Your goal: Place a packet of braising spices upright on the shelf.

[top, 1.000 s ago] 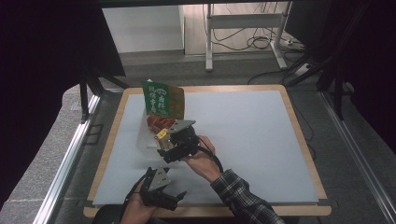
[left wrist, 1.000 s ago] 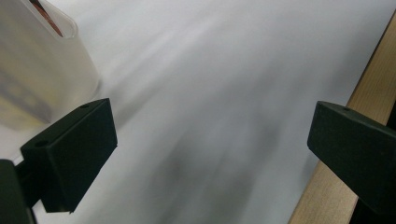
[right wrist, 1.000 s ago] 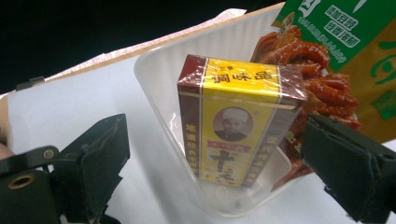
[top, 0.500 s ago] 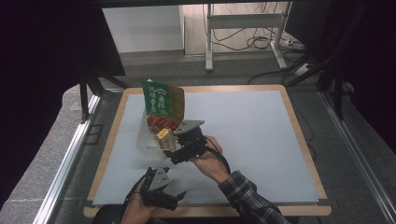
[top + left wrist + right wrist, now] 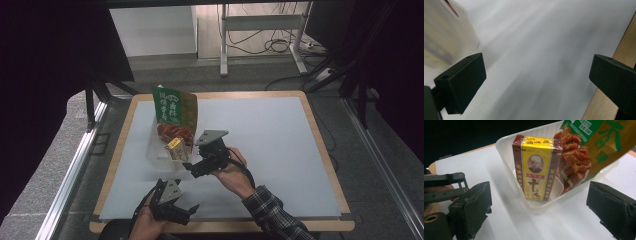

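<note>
Spice box [image 5: 536, 167] (yellow and maroon, upright) stands inside the white tub [image 5: 506, 157] beside a green snack bag [image 5: 596, 142], the right hand-held gripper [image 5: 539, 220] released just in front of that tub, the left hand-held gripper [image 5: 172, 200] released nearer the worktop [image 5: 280, 135] edge.

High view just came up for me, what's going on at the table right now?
A person holds a gripper in each hand over a white table. The right gripper is open, its jaws spread just in front of a clear tub. In the tub stand a yellow-and-red box and a green snack bag. Neither is gripped. The left gripper is open too, empty, low near the table's front edge.
</note>
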A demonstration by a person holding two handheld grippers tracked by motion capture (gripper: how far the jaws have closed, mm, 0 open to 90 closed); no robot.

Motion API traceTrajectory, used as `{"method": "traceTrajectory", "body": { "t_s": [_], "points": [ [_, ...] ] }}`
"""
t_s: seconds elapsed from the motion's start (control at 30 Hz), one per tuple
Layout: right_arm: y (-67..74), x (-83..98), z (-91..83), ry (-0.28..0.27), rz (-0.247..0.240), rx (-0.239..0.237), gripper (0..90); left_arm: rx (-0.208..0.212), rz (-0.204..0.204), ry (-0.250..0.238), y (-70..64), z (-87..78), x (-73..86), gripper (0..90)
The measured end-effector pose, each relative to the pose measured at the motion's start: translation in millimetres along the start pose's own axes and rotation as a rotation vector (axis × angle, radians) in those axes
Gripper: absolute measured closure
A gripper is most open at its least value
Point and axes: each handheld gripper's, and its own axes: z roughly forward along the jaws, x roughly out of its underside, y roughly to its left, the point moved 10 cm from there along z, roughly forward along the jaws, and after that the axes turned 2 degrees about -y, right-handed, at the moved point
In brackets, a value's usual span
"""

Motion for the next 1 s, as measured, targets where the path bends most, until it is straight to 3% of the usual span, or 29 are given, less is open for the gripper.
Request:
{"method": "traceTrajectory", "body": {
  "t_s": [0.2,1.0],
  "points": [
    [-4.5,8.7,-8.6,0.01,0.028,-0.007,3.5,0.0,-0.006,-0.002,1.1,0.0,0.2,0.2],
    [-34.3,43.2,-51.4,0.006,0.082,0.058,1.6,-0.002,-0.026,-0.013,2.5,-0.6,-0.9,0.0]
  ]
}}
